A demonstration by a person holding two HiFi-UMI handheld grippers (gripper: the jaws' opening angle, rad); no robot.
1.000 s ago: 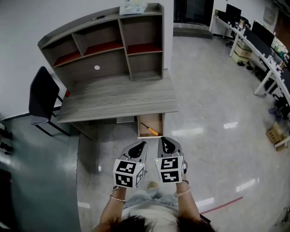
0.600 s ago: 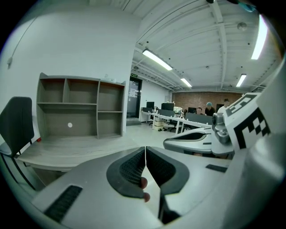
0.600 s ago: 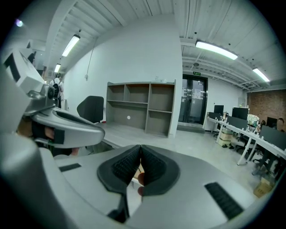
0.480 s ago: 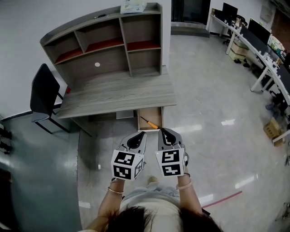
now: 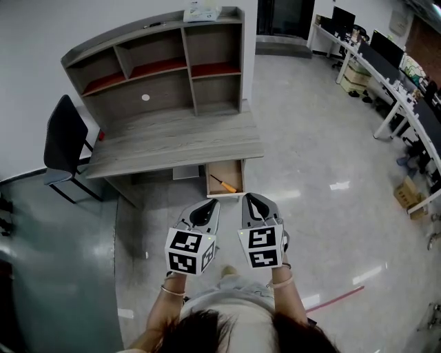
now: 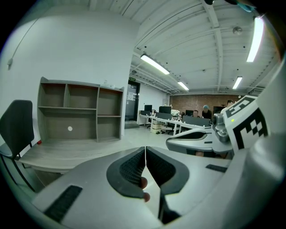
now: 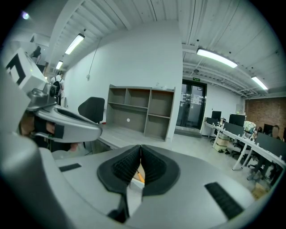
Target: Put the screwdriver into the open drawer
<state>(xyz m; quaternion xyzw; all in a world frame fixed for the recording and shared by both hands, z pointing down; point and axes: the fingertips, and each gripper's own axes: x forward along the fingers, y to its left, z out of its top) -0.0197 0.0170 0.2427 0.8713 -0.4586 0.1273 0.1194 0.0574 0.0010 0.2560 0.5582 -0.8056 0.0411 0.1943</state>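
The screwdriver [image 5: 226, 185], with a black shaft and an orange handle, lies inside the open drawer [image 5: 214, 185] under the grey desk [image 5: 172, 141]. My left gripper [image 5: 211, 203] and right gripper [image 5: 249, 198] hang side by side in front of the drawer, above the floor. Both are shut with nothing between their jaws. In the left gripper view the left gripper [image 6: 145, 153] has its pads pressed together. In the right gripper view the right gripper [image 7: 140, 153] is shut too, and a bit of the orange handle [image 7: 140, 176] shows below its pads.
A shelf hutch [image 5: 165, 58] stands on the desk, with a box [image 5: 202, 12] on top. A black chair [image 5: 62, 138] is at the desk's left. Office desks with monitors [image 5: 393, 76] line the right side. A red line [image 5: 337, 298] marks the floor.
The desk and drawer have slid slightly up in the head view. Both grippers stay shut and side by side, a little higher in frame. The screwdriver has stayed in the drawer.
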